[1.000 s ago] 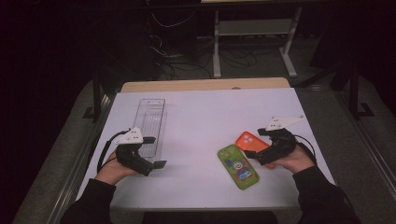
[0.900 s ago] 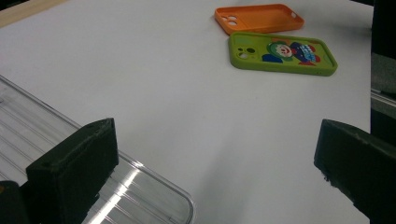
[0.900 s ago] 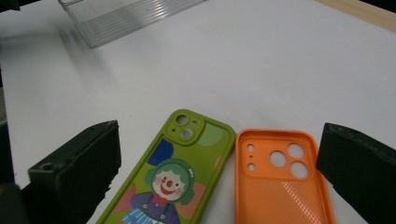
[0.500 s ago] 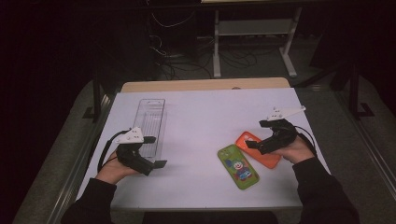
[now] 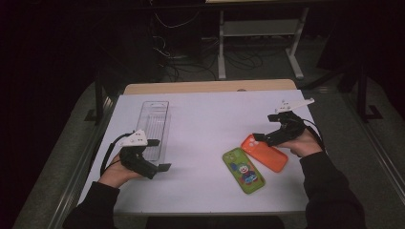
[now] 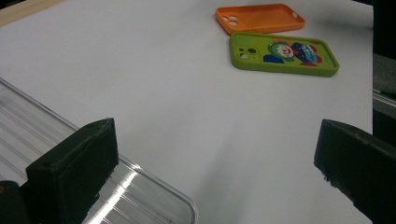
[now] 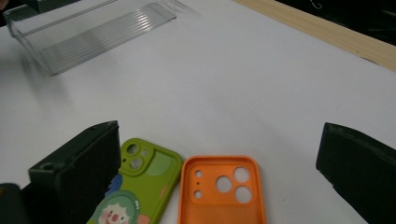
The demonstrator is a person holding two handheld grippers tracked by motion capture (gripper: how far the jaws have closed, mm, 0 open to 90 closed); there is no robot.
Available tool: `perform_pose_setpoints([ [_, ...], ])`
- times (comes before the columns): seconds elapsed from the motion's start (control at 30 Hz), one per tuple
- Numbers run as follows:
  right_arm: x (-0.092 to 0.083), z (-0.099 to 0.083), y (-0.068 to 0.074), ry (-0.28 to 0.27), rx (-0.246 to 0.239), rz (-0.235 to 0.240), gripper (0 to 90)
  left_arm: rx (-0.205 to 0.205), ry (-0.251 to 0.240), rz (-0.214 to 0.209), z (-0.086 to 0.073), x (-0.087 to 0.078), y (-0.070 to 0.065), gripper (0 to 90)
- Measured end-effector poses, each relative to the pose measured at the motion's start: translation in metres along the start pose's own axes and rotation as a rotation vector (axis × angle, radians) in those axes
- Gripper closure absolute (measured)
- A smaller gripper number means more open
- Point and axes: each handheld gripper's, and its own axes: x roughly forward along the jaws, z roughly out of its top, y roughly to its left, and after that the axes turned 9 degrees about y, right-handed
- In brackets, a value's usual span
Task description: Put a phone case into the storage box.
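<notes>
An orange phone case (image 5: 264,151) (image 7: 222,193) (image 6: 259,17) lies flat on the white table, touching a green phone case (image 5: 243,170) (image 7: 133,186) (image 6: 282,52) printed with a clown. My right gripper (image 5: 264,134) (image 7: 219,168) hovers open just over the orange case's camera end, nothing between its jaws. A clear plastic tray (image 5: 155,128) (image 6: 56,154) (image 7: 88,32) stands at the left. My left gripper (image 5: 160,155) (image 6: 215,163) is open beside the tray's near end, one jaw above its corner, holding nothing.
The white tabletop (image 5: 210,124) has a wooden strip (image 5: 210,87) along its far edge. Beyond it stand a metal shelf frame (image 5: 260,33) and loose cables (image 5: 176,62) on a dark floor. Bare table surface lies between the tray and the cases.
My right gripper has lifted and drawn back up and to the right, off the orange case. The orange case now lies uncovered beside the green one. The left gripper has stayed put.
</notes>
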Motion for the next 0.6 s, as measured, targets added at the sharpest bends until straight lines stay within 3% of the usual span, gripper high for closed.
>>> perform_pose_setpoints([
  [0.2, 0.0025, 0.0036, -0.0044, -0.007, 0.018, -0.002, 0.0, -0.006, -0.002, -0.001, -0.0004, -0.0010, 0.0001, 0.0],
  [0.6, 0.0015, -0.0021, -0.0038, 0.066, 0.019, -0.034, 0.0, 0.003, -0.002, 0.003, -0.0002, -0.0016, 0.0006, 0.0],
])
